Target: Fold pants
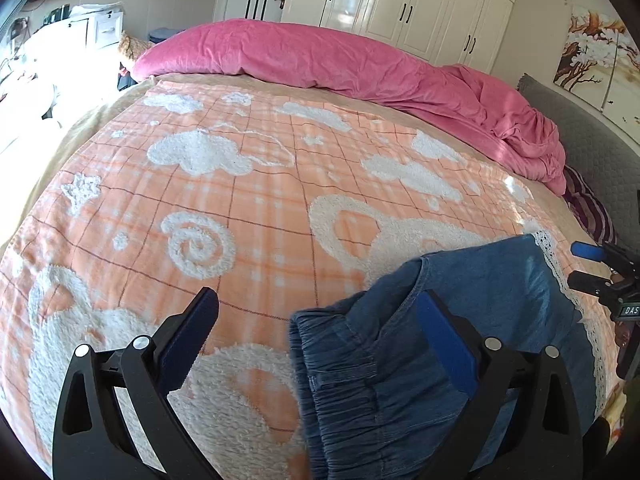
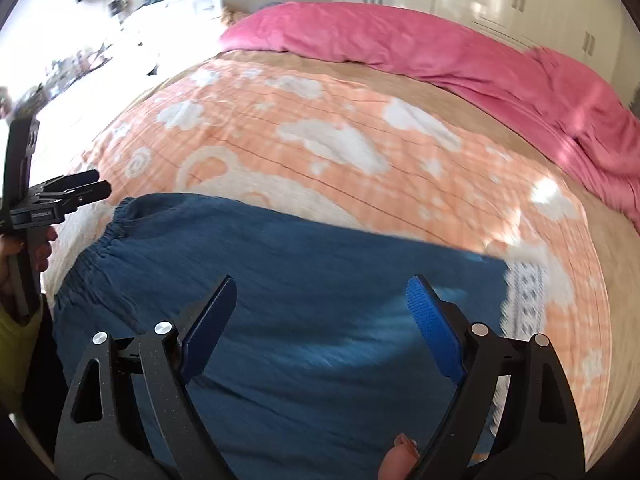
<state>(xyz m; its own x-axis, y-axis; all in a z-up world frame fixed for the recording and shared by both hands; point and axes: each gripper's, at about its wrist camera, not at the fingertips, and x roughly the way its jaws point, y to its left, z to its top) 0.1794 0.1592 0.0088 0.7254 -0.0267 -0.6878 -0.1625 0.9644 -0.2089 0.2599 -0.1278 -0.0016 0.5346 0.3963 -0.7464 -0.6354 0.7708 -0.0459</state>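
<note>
Right gripper (image 2: 320, 328): seen at the bottom of the right wrist view, jaws spread wide, nothing clasped between the blue pads; the denim lies below the gap, untouched by the fingers as far as can be told. It is also seen at the right edge of the left wrist view (image 1: 586, 266), released.
Left gripper (image 1: 316, 328): seen at the bottom of the left wrist view, jaws spread wide and empty; its right finger is seen over the denim, its left finger over the blanket. It appears at the left edge of the right wrist view (image 2: 96, 184), held by a hand (image 2: 24, 256) with a yellow sleeve (image 2: 16, 352) below it.
Blanket (image 1: 248, 200): an orange plaid bedcover with white fleecy clouds, stars and swirls is spread across the middle of both views.
Pink duvet (image 1: 340, 60): bunched along the upper part of the frame, at the far edge of the bed.
Pants (image 2: 288, 280): blue denim with a gathered elastic waistband (image 1: 340, 380) is laid flat on the blanket in the lower centre of the right wrist view and the lower right of the left wrist view.
Lace trim (image 2: 524, 296): a white lace hem is seen at the right end of the denim.
Wardrobe (image 1: 400, 0): white doors with dark handles are seen at the upper right.
</note>
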